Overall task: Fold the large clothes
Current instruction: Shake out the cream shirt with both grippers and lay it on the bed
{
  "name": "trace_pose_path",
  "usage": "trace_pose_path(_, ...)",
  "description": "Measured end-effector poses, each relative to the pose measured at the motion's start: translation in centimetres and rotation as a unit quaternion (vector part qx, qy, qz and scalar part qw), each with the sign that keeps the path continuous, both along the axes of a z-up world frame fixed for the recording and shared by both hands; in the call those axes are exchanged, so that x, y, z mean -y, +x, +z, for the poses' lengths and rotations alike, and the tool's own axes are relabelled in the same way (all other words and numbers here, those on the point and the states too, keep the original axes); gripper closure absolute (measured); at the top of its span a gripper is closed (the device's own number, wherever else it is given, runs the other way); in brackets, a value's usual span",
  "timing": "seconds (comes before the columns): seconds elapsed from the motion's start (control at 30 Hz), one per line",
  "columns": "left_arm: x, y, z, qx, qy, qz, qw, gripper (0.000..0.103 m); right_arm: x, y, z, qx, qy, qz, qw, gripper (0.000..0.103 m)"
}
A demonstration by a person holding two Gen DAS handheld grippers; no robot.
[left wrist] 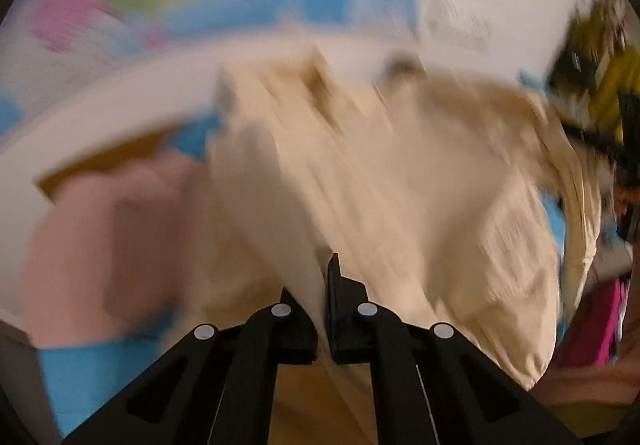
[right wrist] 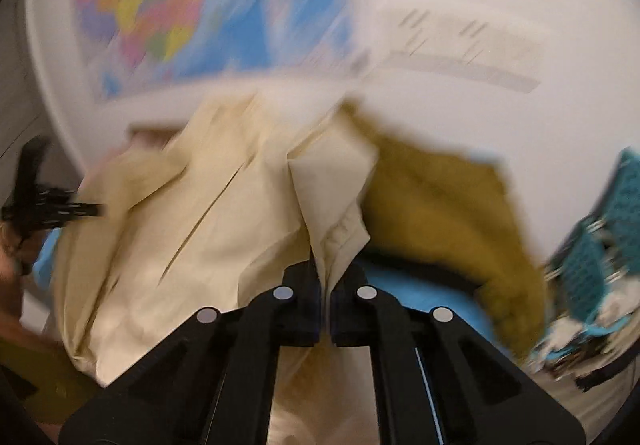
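Between both grippers I hold the cream garment (right wrist: 224, 213) lifted over the table (right wrist: 480, 113): left gripper (left wrist: 323, 285) clenched on its fabric, right gripper (right wrist: 323, 277) clenched on a folded edge.

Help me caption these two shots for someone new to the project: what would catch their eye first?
The big cream garment fills the middle of both views, each black gripper shut on a fold of it: the left gripper and the right gripper. A colourful map is blurred behind, upper left in the right wrist view. A mustard-yellow cloth lies just right of the cream fabric there, and a pink cloth sits at its left in the left wrist view.
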State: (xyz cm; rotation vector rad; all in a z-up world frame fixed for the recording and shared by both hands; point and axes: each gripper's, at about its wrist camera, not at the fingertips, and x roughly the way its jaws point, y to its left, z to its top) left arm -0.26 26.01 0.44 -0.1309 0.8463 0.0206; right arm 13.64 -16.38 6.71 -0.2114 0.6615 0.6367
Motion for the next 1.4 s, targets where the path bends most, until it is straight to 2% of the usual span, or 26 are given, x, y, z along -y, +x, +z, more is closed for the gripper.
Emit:
trace_pose_path(0.1, -5.1, -1.1, 2.1, 0.024, 0.029, 0.082, 0.9959, 0.100, 2.2, 3.8, 0.4, -0.007, 0.000, -0.039, 0.999, 0.100)
trace_pose_path(0.2, -10.1, -0.7, 0.2, -0.011, 0.047, 0.148, 0.9878, 0.099, 3.2, 7.4, -4.0, -0.058, -0.011, -0.078, 0.995, 0.097)
trace_pose_path(0.27, -12.6, -0.6, -2.4, -0.053, 0.079, 0.202, 0.9748, 0.091, 3.6, 8.8, -7.2, -0.089, -0.010, -0.102, 0.991, 0.090)
trace_pose_path(0.3, -13.7, -0.3, -4.3, -0.083, 0.111, 0.230, 0.9632, 0.079, 3.8, 9.2, -8.6, -0.106, -0.007, -0.112, 0.988, 0.086)
trace_pose_path(0.33, -14.4, -0.5, -5.7, -0.105, 0.139, 0.247, 0.9531, 0.068, 4.1, 9.3, -9.4, -0.117, 0.002, -0.122, 0.986, 0.076)
trace_pose_path(0.37, -14.6, -0.3, -6.9, -0.122, 0.165, 0.256, 0.9447, 0.062, 4.3, 9.1, -9.6, -0.119, 0.008, -0.128, 0.985, 0.068)
trace_pose_path(0.4, -14.5, -0.4, -7.8, -0.135, 0.193, 0.262, 0.9358, 0.052, 4.7, 8.4, -9.6, -0.110, 0.015, -0.136, 0.984, 0.051)
trace_pose_path(0.43, -14.5, -0.4, -8.0, -0.135, 0.202, 0.268, 0.9322, 0.045, 5.3, 7.0, -8.8, -0.082, 0.028, -0.147, 0.985, 0.040)
trace_pose_path(0.47, -14.6, -0.9, -7.5, -0.125, 0.198, 0.281, 0.9307, 0.044, 6.0, 6.0, -8.2, -0.065, 0.041, -0.146, 0.986, 0.038)
trace_pose_path(0.5, -14.7, -1.4, -6.6, -0.109, 0.183, 0.290, 0.9329, 0.044, 6.5, 4.3, -7.3, -0.046, 0.060, -0.136, 0.988, 0.037)
trace_pose_path(0.57, -14.6, -2.8, -4.6, -0.069, 0.133, 0.288, 0.9457, 0.043, 6.8, 0.6, -6.2, -0.029, 0.100, -0.079, 0.991, 0.032)
trace_pose_path(0.67, -12.4, -5.5, -1.7, 0.026, 0.043, 0.204, 0.9777, 0.026, 5.9, -3.9, -7.3, -0.046, 0.109, 0.017, 0.993, 0.022)
trace_pose_path(0.73, -10.9, -6.7, -1.5, 0.043, 0.010, 0.154, 0.9871, 0.023, 4.9, -5.7, -9.5, -0.078, 0.101, 0.062, 0.990, 0.019)
trace_pose_path(0.83, -8.5, -8.5, -2.7, 0.043, -0.014, 0.099, 0.9941, 0.023, 3.8, -6.3, -14.9, -0.140, 0.081, 0.070, 0.984, 0.015)
trace_pose_path(0.9, -8.0, -10.2, -4.1, 0.048, -0.041, 0.081, 0.9947, 0.023, 3.8, -5.4, -17.4, -0.178, 0.097, 0.071, 0.977, 0.014)
trace_pose_path(0.97, -7.9, -11.9, -5.5, 0.047, -0.076, 0.077, 0.9931, 0.021, 3.8, -4.5, -19.1, -0.201, 0.112, 0.059, 0.971, 0.012)
trace_pose_path(1.0, -7.6, -13.5, -6.2, 0.051, -0.100, 0.070, 0.9912, 0.020, 4.1, -4.5, -19.1, -0.189, 0.137, 0.065, 0.970, 0.010)
trace_pose_path(1.07, -6.8, -15.9, -7.4, 0.057, -0.134, 0.058, 0.9876, 0.014, 4.1, -4.7, -19.5, -0.199, 0.154, 0.077, 0.965, 0.014)
trace_pose_path(1.1, -6.5, -16.8, -8.0, 0.056, -0.148, 0.054, 0.9859, 0.009, 4.2, -4.6, -19.7, -0.208, 0.172, 0.082, 0.959, 0.030)
trace_pose_path(1.13, -6.1, -17.4, -8.6, 0.054, -0.160, 0.048, 0.9845, 0.007, 4.2, -4.3, -20.1, -0.232, 0.195, 0.098, 0.948, 0.058)
trace_pose_path(1.2, -5.3, -18.3, -10.6, 0.045, -0.196, 0.030, 0.9791, 0.007, 4.5, -4.3, -20.3, -0.249, 0.217, 0.105, 0.938, 0.082)
trace_pose_path(1.23, -4.6, -18.1, -11.9, 0.032, -0.208, 0.025, 0.9773, 0.007, 4.5, -4.6, -20.1, -0.247, 0.224, 0.111, 0.936, 0.089)
trace_pose_path(1.3, -3.4, -17.4, -13.2, 0.017, -0.210, 0.015, 0.9775, 0.008, 5.0, -5.3, -18.5, -0.245, 0.244, 0.115, 0.931, 0.093)
trace_pose_path(1.33, -2.5, -17.2, -13.1, 0.026, -0.184, 0.013, 0.9824, 0.020, 5.6, -5.7, -17.4, -0.237, 0.260, 0.115, 0.929, 0.095)
trace_pose_path(1.37, -2.0, -17.1, -12.8, 0.029, -0.192, 0.001, 0.9810, 0.034, 5.8, -6.2, -16.4, -0.231, 0.271, 0.115, 0.927, 0.096)
trace_pose_path(1.4, -1.8, -16.8, -12.6, 0.027, -0.199, 0.001, 0.9796, 0.056, 5.8, -7.0, -15.2, -0.221, 0.277, 0.116, 0.928, 0.097)
